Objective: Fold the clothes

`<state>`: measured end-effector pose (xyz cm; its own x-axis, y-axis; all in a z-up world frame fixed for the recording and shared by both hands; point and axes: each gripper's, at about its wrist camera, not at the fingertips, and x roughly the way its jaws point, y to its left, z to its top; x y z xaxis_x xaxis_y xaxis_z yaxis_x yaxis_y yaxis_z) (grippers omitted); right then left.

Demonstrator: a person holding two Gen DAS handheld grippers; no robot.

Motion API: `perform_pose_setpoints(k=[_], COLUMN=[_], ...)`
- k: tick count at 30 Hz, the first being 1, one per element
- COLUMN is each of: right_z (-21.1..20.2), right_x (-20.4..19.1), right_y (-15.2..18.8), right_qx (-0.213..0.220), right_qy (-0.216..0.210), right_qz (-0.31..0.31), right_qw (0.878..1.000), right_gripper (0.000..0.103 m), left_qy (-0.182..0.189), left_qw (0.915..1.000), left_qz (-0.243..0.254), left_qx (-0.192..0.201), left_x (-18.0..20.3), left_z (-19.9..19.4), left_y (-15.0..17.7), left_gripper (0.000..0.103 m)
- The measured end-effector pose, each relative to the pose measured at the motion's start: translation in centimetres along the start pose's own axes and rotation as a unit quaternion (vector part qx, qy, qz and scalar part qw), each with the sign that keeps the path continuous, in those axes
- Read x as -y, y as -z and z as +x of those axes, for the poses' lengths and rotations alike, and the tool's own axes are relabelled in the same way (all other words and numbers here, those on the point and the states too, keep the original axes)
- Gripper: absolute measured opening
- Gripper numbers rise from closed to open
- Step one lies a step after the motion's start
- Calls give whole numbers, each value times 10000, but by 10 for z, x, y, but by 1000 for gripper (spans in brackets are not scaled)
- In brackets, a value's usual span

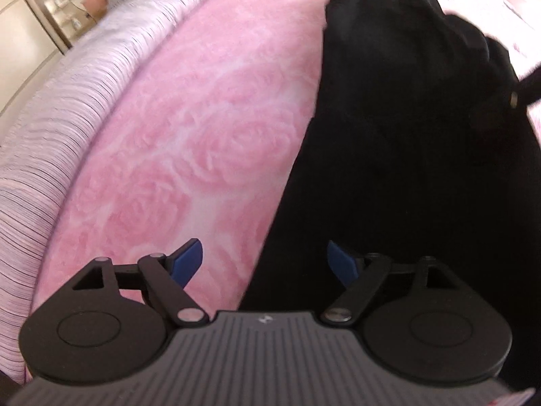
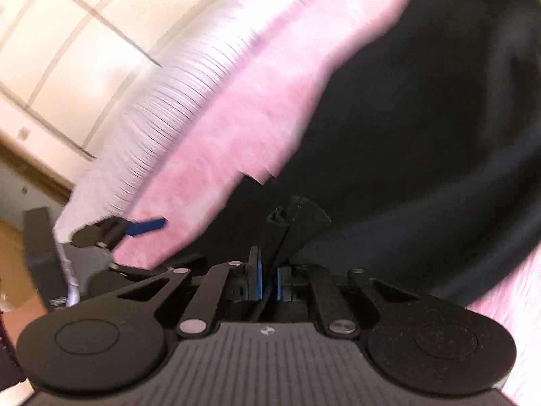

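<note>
While the black garment (image 1: 389,135) lay spread on the pink rose-patterned bed (image 1: 189,142), near its striped side edge (image 1: 50,135), the right claw (image 2: 269,282) was clenched on a bunched fold of that garment's hem. Spread wide, the left claw (image 1: 265,264) hung released over the garment's edge, gripping nothing.
</note>
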<state>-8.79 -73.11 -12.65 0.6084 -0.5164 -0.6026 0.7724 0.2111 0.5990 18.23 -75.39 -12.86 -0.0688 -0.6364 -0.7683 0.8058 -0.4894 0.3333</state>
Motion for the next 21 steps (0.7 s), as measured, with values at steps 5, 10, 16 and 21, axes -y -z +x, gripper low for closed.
perform_pose_setpoints(k=[5,10,16,21], right_z=[-38,-12,-43,-52], right_x=[10,66,46,-5], right_y=[-22,-3,10,38], right_qx=[687,4,312,226], right_qy=[321,839,1349,1436], right_qz=[-418,15,-604,-1855], right_qw=[9962,9965,9885,9718], right_gripper=[5,10,42,43], left_qy=[-134,-227,-457,-794], left_qw=[9990,9996,9988,9958], left_qz=[-220,-87,-110,421], left_qx=[375,162,-150,-143], left_x=[7,25,11,-4], left_z=[-9,11,-2,-42], left_y=[-21,-28,-2,38], left_gripper=[80,80,82,82])
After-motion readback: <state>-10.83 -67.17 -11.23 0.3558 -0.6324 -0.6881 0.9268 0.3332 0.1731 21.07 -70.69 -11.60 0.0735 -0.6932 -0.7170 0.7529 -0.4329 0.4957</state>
